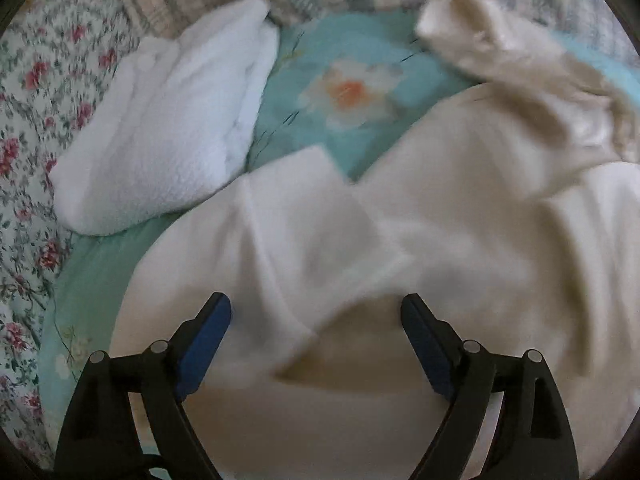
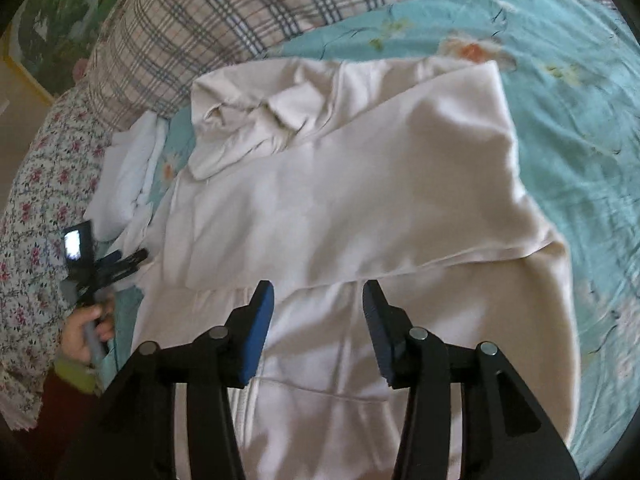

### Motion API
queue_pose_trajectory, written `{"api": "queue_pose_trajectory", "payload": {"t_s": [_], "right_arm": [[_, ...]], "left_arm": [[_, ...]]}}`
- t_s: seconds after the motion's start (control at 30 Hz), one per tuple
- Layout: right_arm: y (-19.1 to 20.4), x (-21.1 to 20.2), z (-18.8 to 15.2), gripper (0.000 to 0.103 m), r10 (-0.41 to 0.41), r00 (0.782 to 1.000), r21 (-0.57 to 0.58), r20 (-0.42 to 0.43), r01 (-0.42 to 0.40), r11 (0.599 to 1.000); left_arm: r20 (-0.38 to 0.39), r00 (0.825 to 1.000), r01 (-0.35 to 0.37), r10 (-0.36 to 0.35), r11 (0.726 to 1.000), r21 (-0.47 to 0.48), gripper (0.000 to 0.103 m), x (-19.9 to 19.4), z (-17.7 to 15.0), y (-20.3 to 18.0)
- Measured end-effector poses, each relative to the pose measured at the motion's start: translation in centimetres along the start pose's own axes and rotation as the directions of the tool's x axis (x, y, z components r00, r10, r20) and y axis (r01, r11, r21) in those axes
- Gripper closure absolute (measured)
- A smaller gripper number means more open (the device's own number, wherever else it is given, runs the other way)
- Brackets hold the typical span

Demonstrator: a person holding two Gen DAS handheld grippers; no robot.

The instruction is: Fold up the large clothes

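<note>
A large cream garment (image 2: 340,208) lies spread on the teal bedsheet (image 2: 580,128), with one side folded over its body and a sleeve bunched at the far left. In the left wrist view the same garment (image 1: 460,220) fills the lower right, blurred, with a sleeve (image 1: 500,48) lying at the top right. My left gripper (image 1: 316,312) is open and empty, just above the garment's near part. My right gripper (image 2: 318,296) is open and empty above the garment's lower middle. The left gripper (image 2: 128,260) also shows in the right wrist view, held by a hand at the garment's left edge.
A folded white towel-like cloth (image 1: 172,128) lies on the sheet left of the garment. A plaid blanket (image 2: 240,12) lies along the far side. A floral quilt (image 1: 32,120) covers the left side of the bed.
</note>
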State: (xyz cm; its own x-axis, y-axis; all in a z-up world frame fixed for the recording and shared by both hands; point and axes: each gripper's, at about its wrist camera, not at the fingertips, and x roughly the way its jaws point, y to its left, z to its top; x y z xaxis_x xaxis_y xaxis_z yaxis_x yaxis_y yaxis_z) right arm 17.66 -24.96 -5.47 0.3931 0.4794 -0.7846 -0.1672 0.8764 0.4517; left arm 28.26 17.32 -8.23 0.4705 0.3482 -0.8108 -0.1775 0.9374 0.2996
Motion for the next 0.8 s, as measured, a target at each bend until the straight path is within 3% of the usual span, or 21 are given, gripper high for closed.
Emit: {"api": "queue_pose_trajectory", "payload": {"t_s": [0.07,0.1,0.13,0.17,0.3,0.43,0.5,0.67,0.8], "right_arm": [[0.5,0.2,0.0,0.056,0.005,1.000,-0.011,-0.006,-0.005,1.000],[0.9,0.2,-0.1,0.056,0.007,1.000,-0.015,-0.005,-0.007,1.000],[1.2,0.2,-0.1,0.056,0.009,1.000,-0.021,-0.003,-0.009,1.000],[1.4,0.1,-0.1,0.056,0.011,1.000,-0.025,-0.001,-0.011,1.000],[2.0,0.3,0.3,0.056,0.017,1.000,-0.031,0.003,-0.017,0.999],[2.2,-0.2,0.1,0.056,0.035,0.999,-0.033,0.020,-0.034,0.999],[2.1,-0.6,0.0,0.056,0.037,0.999,-0.026,0.031,-0.036,0.999],[0.5,-2.3,-0.2,0.056,0.020,0.997,0.016,0.071,-0.021,1.000],[-2.0,-3.5,-0.2,0.056,-0.008,0.996,0.081,0.094,0.001,0.997]], "left_arm": [[0.001,0.998,0.064,-0.064,0.995,-0.082,0.039,1.0,0.5,2.0],[-0.002,0.993,0.119,-0.120,0.983,-0.139,0.071,1.4,0.8,3.1],[-0.003,0.989,0.146,-0.149,0.974,-0.174,0.089,1.5,0.9,3.5],[0.013,0.983,0.179,-0.181,0.958,-0.224,0.095,1.4,0.9,4.4],[0.120,0.954,0.301,-0.276,0.896,-0.327,0.097,-0.9,0.2,6.2],[0.254,0.880,0.470,-0.402,0.817,-0.334,0.097,-6.0,-0.7,4.2],[0.293,0.848,0.520,-0.443,0.802,-0.294,0.097,-8.4,-0.7,1.7],[0.338,0.729,0.667,-0.595,0.729,-0.157,0.097,-13.1,-0.7,-8.0],[0.287,0.680,0.712,-0.675,0.701,-0.038,0.097,-14.5,-1.3,-16.4]]}}
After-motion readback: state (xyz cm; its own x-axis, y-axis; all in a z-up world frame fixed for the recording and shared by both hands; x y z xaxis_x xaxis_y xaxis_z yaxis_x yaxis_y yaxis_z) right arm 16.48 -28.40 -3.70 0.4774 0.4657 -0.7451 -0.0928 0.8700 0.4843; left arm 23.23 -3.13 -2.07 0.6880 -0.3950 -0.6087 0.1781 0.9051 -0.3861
